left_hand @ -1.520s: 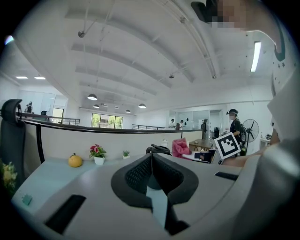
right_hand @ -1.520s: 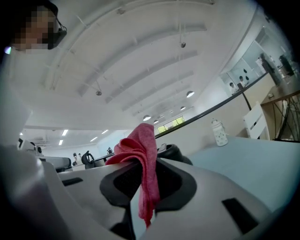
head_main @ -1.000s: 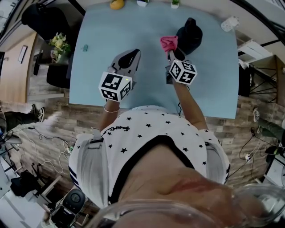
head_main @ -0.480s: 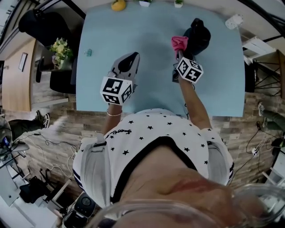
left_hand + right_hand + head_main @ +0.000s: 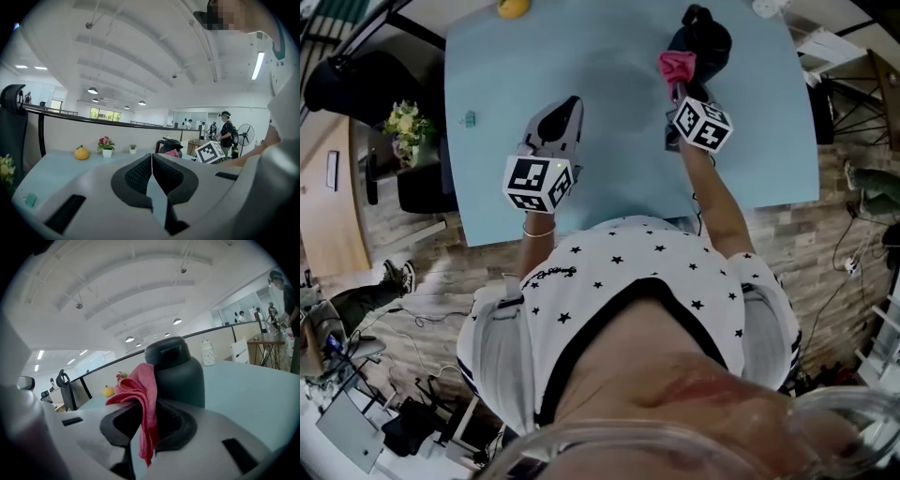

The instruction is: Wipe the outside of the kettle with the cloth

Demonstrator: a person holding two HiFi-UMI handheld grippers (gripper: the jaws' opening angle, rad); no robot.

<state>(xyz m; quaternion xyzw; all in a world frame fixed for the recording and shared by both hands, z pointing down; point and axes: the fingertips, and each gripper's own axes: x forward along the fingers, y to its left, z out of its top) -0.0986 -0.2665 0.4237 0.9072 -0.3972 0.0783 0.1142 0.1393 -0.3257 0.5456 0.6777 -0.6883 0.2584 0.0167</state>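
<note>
I take the kettle (image 5: 703, 39) as my mark. It is dark and stands upright on the pale blue table (image 5: 609, 187), its long axis vertical and its lid on top. In the head view a dark part juts from it toward the table's far edge. I can't tell from that steep angle whether this is the handle or the spout. In the left gripper view a looped handle shows on the kettle's (image 5: 171, 145) left flank.

The right gripper (image 5: 677, 91) sits just on my side of the kettle, with its jaws pointing straight at it. In the right gripper view the right gripper (image 5: 149, 422) has its jaws clamped on the pink cloth (image 5: 139, 397). The cloth runs top to bottom: a narrow tail hangs down between the pads, and a bunched fold rises above them. That fold lies against the left side of the kettle (image 5: 177, 373) and looks to be touching the wall below the lid. From the head view the cloth (image 5: 677, 66) lies between the jaw tips and the kettle body.

The left gripper (image 5: 568, 103) is well apart from the kettle, off to its left and nearer me. It points the same way as the right one. In its own view the left gripper (image 5: 151, 164) has its pads pressed together with nothing between them.

A yellow fruit (image 5: 81, 153) and a small potted flower (image 5: 107, 145) stand far left of the kettle, by the table's far edge.
</note>
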